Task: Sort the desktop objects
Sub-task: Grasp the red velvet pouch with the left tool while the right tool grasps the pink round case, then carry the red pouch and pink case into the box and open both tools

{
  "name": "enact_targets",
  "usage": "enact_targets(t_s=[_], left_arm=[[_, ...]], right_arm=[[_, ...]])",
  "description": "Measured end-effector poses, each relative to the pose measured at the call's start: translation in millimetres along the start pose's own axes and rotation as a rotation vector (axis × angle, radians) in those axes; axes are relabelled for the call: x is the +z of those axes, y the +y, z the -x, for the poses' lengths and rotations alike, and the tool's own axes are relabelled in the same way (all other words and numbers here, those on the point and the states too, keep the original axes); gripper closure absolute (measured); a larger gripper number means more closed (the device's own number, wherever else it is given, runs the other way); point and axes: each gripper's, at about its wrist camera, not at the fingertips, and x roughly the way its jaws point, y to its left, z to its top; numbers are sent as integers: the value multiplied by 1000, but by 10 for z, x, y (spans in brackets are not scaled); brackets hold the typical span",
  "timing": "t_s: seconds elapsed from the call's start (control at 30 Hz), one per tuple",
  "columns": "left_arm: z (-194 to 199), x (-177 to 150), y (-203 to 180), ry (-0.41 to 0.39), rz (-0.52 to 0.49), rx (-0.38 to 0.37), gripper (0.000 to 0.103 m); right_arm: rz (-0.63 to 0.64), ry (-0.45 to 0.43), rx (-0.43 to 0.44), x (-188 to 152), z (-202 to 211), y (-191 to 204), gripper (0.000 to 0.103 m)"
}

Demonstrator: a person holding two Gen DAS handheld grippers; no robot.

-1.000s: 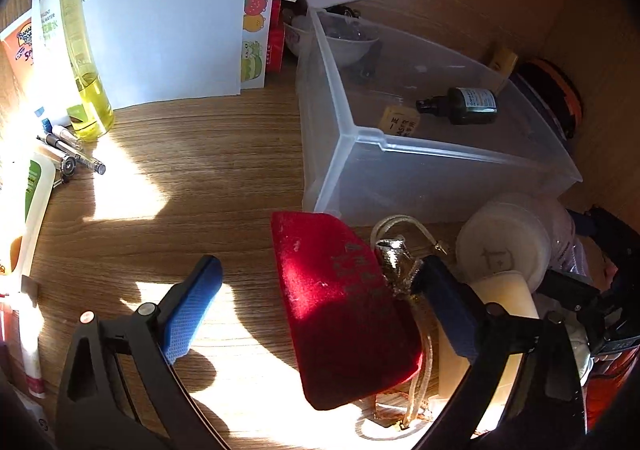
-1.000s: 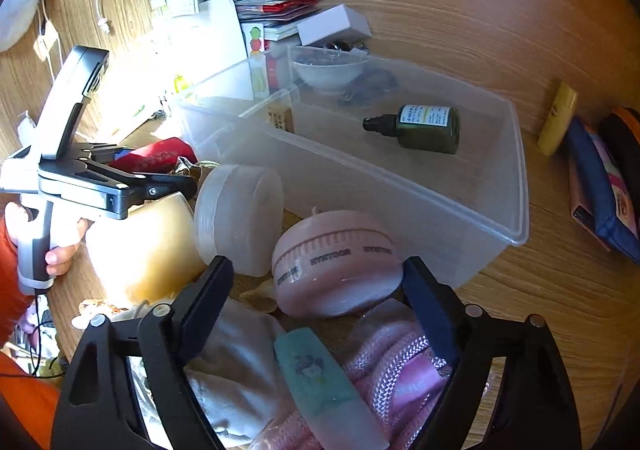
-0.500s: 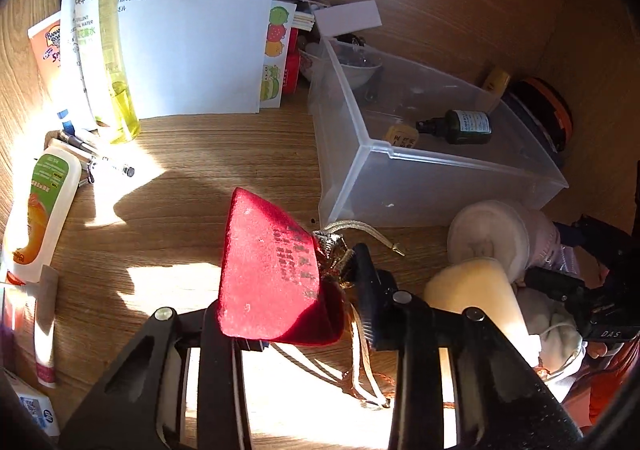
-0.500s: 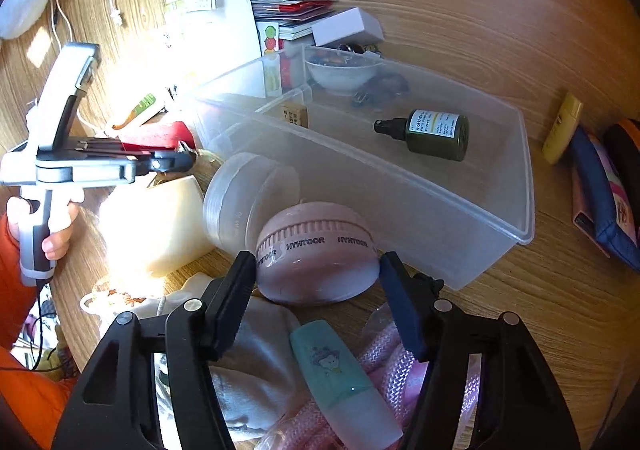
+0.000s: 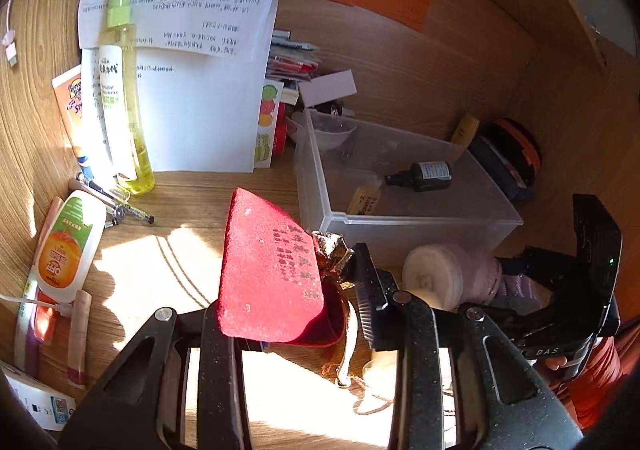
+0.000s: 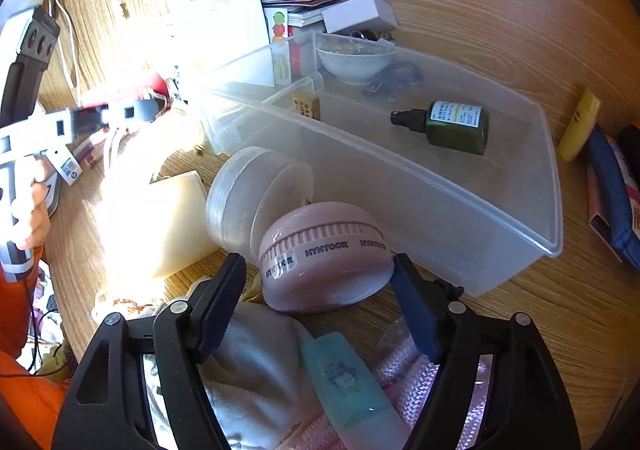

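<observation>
My left gripper [image 5: 292, 314] is shut on a red velvet pouch [image 5: 268, 266] with a gold drawstring and holds it up above the desk, left of the clear plastic bin [image 5: 400, 218]. The bin holds a dark dropper bottle [image 5: 424, 176] and a small wooden block [image 5: 362, 201]. My right gripper [image 6: 320, 298] is open, its fingers on either side of a pink round HYNTOOR case [image 6: 324, 262], which lies against the bin's front wall [image 6: 400, 202]. The left gripper with the pouch also shows in the right wrist view [image 6: 120, 106].
A frosted jar [image 6: 252, 198] and a cream block [image 6: 168, 222] lie left of the pink case. A cloth [image 6: 256, 366], a teal tube [image 6: 348, 382] and pink cord lie under my right gripper. A yellow spray bottle [image 5: 124, 98], an OFF tube [image 5: 68, 246], pens and papers stand at the left.
My left gripper closed on the red pouch and lifted it off the desk. My right gripper moved forward and narrowed around the pink case.
</observation>
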Motion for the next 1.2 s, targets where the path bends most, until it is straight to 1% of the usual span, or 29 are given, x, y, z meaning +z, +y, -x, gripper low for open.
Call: enact_targets(t_s=[0.03, 0.13, 0.3, 0.53, 0.6, 0.67, 0.9, 1.07, 1.2], left_arm=[[26, 23, -10, -11, 1, 2, 70], [90, 82, -42, -33, -2, -4, 70], [198, 156, -122, -69, -17, -17, 70], [293, 299, -304, -127, -52, -25, 70], [281, 335, -352, -133, -59, -32, 70], [263, 369, -402, -135, -69, -44, 70], [158, 496, -531, -150, -109, -35, 70], [51, 626, -513, -152, -102, -29, 70], [-71, 749, -466, -147, -89, -31, 70]], right_arm=[[1, -4, 1, -6, 8, 8, 40], [-15, -22, -7, -17, 43, 10, 40], [-53, -62, 9, -37, 174, -57, 40], [-67, -151, -11, 11, 481, -105, 40], [-75, -174, -23, 51, 551, -123, 40], [-86, -194, -18, 88, 616, -160, 40], [-127, -264, -25, 216, 820, -278, 40], [-146, -287, -36, 335, 813, -391, 40], [-168, -286, -22, 416, 736, -496, 40]])
